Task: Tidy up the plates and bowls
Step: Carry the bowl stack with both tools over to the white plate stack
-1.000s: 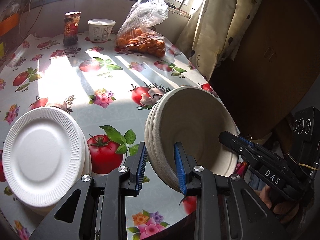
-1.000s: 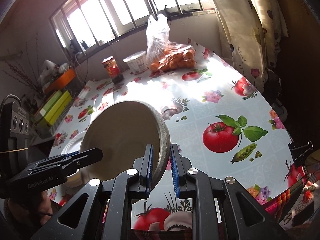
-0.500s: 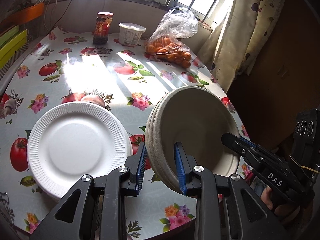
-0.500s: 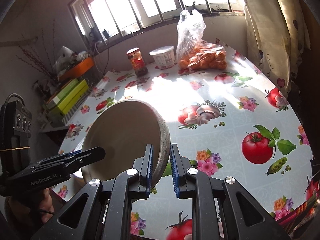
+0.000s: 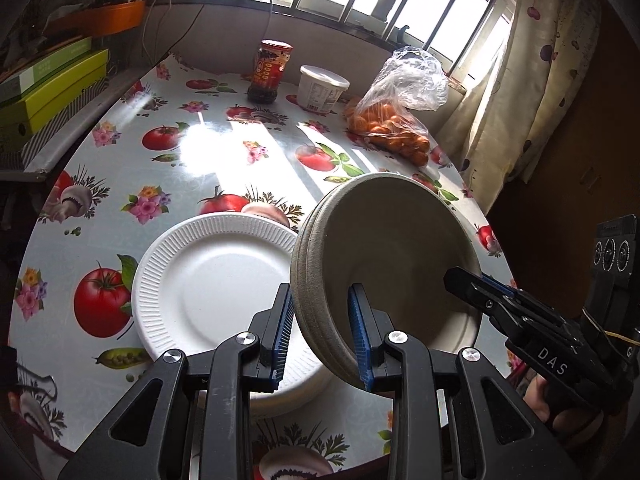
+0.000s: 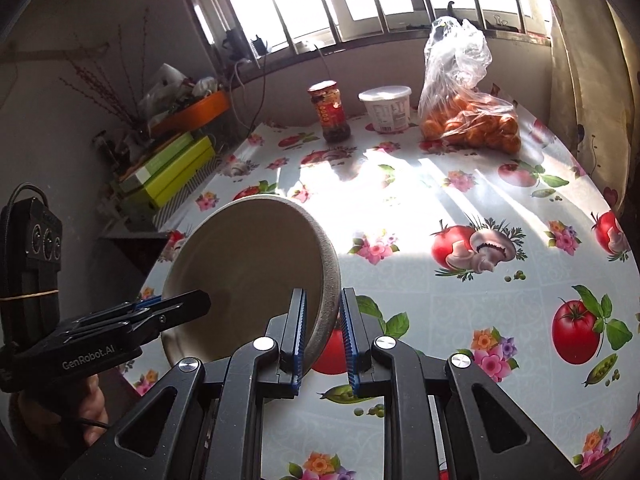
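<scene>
A beige bowl point(image 5: 392, 264), with more than one rim nested at its edge, hangs tilted above the table between both grippers. My left gripper point(image 5: 320, 336) is shut on its near-left rim, one pad outside and one inside. My right gripper point(image 6: 323, 336) is shut on the opposite rim of the bowl point(image 6: 248, 264). Each gripper shows in the other's view: the right gripper point(image 5: 456, 280) and the left gripper point(image 6: 196, 304). A white ribbed plate point(image 5: 208, 292) lies on the table just left of and below the bowl. Its right edge is hidden by the bowl.
A red-lidded jar point(image 5: 270, 72), a white tub point(image 5: 322, 88) and a plastic bag of oranges point(image 5: 396, 120) stand at the far edge by the window. Green boxes point(image 5: 48, 88) sit on a shelf at the left. A curtain point(image 5: 520, 80) hangs at the right. The tablecloth point(image 5: 180, 148) is printed with tomatoes.
Both grippers have carried the bowl sideways across the table towards the white plate, which now lies right beside and under it. Both grips are unchanged.
</scene>
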Tool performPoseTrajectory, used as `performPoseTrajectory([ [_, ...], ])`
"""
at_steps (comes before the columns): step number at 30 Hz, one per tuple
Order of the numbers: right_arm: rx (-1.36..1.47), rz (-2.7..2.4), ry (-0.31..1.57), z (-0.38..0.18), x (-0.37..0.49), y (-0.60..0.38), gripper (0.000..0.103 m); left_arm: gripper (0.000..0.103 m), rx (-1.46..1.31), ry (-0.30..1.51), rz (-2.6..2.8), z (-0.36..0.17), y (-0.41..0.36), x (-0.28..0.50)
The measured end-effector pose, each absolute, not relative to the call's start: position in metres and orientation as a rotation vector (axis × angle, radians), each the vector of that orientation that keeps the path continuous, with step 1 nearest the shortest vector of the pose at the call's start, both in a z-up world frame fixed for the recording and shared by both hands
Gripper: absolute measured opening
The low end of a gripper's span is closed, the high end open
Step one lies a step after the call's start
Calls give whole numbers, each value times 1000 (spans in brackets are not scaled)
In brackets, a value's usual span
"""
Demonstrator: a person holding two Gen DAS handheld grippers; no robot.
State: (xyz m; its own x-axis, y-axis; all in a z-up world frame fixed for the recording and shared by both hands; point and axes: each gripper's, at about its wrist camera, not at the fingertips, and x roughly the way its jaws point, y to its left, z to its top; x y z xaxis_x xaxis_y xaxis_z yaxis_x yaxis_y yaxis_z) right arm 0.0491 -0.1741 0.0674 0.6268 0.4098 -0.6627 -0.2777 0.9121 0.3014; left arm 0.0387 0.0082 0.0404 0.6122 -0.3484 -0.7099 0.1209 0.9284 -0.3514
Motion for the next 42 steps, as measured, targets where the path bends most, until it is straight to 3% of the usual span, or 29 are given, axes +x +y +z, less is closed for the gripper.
performPoseTrajectory([
  [18,143,523,871,51,84,-106,17,29,-344,899,-129,26,72,40],
  [42,153,525,938,30,107,-97,17,29,-352,954,-97,10,75,59],
])
